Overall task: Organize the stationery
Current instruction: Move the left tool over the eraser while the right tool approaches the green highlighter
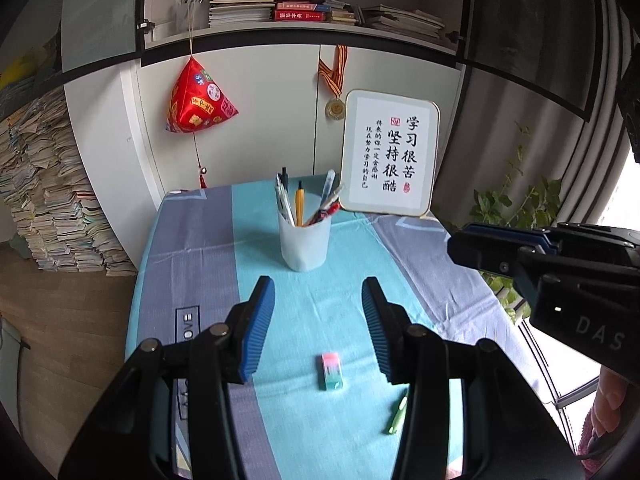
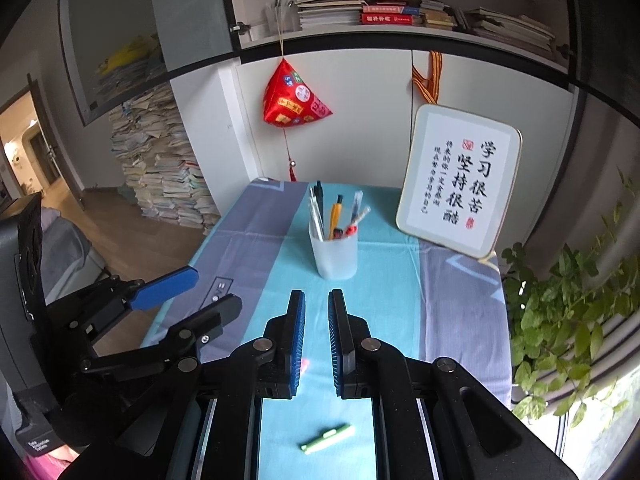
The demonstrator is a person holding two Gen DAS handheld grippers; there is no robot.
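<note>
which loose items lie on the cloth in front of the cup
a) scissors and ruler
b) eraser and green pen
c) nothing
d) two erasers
b, a pink-and-green eraser and a green pen lie on the cloth nearer the camera than the cup.

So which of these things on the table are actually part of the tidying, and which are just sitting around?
Part of the job:
- pink-and-green eraser, loose on the tablecloth
- green pen, loose near the table's front
- translucent pen cup, already holding pens

Just lying about:
- framed calligraphy sign
- red hanging ornament
- medal on its ribbon
- potted plant
- book stacks
</note>
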